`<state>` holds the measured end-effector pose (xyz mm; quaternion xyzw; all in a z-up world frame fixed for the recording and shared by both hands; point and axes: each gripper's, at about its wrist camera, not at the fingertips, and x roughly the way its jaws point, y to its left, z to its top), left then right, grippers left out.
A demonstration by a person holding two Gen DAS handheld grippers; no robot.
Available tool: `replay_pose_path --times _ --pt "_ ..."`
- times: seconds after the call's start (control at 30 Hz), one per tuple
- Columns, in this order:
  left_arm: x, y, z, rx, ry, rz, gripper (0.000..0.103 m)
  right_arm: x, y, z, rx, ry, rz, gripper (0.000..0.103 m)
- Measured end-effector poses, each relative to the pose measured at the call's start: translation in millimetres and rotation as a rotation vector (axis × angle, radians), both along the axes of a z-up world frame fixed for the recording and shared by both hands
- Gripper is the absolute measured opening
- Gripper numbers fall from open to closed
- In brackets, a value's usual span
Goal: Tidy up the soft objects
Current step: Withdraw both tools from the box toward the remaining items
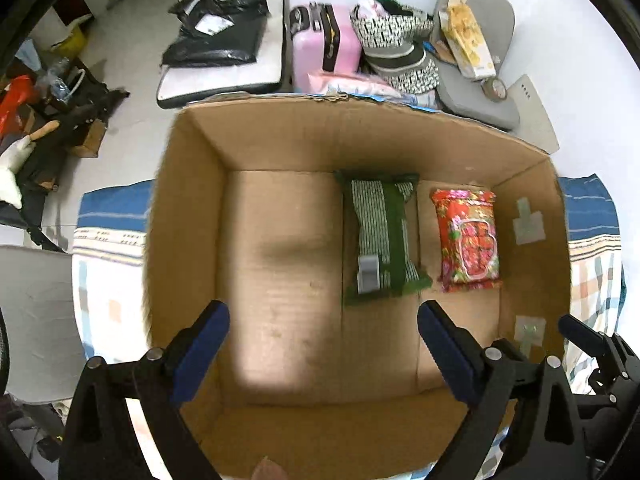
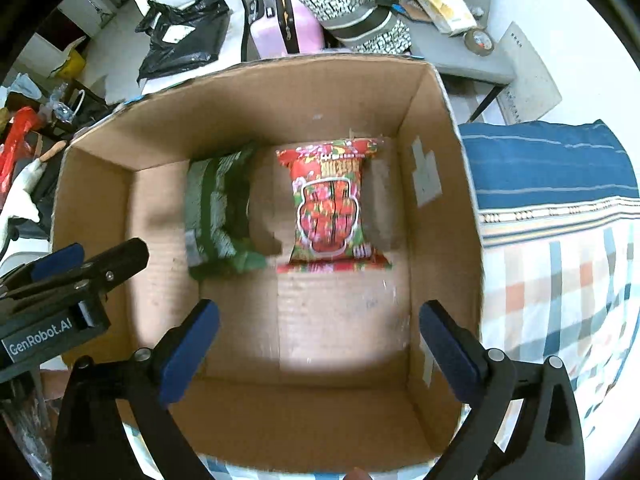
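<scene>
Gaping empty, both claws — left claw (image 1: 323, 354), right claw (image 2: 319, 346) — over box (image 2: 280, 92); green pack (image 2: 216, 208) blurred.

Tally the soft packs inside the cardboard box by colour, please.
Green pack: 1
Red floral pack: 1
Total in the cardboard box: 2

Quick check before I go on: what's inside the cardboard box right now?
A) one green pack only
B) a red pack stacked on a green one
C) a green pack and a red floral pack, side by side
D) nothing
C: the green pack and the red floral pack lie side by side on the floor of the cardboard box, apart, not stacked.
</scene>
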<state>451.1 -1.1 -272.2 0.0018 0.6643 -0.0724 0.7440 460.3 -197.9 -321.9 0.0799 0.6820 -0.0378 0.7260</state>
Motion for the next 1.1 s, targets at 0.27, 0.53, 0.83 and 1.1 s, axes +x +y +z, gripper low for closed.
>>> replay_pose_path --times 0.27,0.53,0.83,1.1 --pt "-61.2 9.1 59.9 0.016 -0.155 0.020 0.096 -57.3 15.1 47.6 -0.067 -0.083 0.007 0.102" --pt "-111.4 12.5 112.8 0.035 -0.256 0.021 0.096 -111.7 25.2 105.3 -0.074 -0.173 0.037 0.102" --pt "-153.3 11.6 145.0 0.037 -0.300 0.043 0.096 -158.4 32.3 157.5 -0.027 -0.247 0.063 0.102" --pt "-177.6 6.1 79.6 0.067 -0.136 0.126 0.096 -185.5 -23.2 123.0 0.002 -0.136 -0.038 0.102"
